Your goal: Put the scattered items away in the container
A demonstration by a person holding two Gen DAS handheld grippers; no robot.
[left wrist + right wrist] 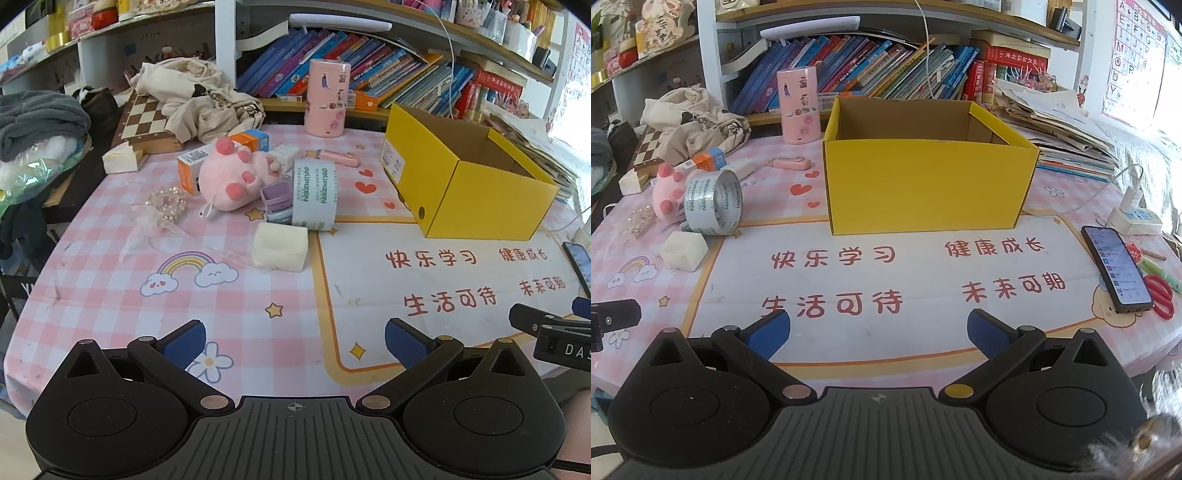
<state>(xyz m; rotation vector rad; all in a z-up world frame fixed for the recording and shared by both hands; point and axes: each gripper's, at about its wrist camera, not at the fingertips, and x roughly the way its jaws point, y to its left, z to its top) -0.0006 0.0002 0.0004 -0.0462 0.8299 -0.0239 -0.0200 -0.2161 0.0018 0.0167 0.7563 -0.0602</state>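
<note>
An open yellow cardboard box [476,192] [923,184] stands on the table, and what shows of its inside looks empty. Left of it lies a cluster: a pink plush paw [232,177] [668,188], a silver tape roll [316,194] [711,206], a purple case [277,197], a white block [280,247] [683,251], orange-and-white cartons [192,166], a pink pen-shaped case [338,158] [790,162] and a bead-and-lace trinket [162,206]. My left gripper [295,341] hangs open over the near table edge. My right gripper [879,332] is open too, facing the box.
A tall pink canister [327,98] [798,105] stands behind the cluster. A chessboard [144,122] under crumpled clothes lies at back left. A phone [1115,269], red scissors [1161,295] and a power strip [1134,218] sit at right. Bookshelves and paper stacks line the back.
</note>
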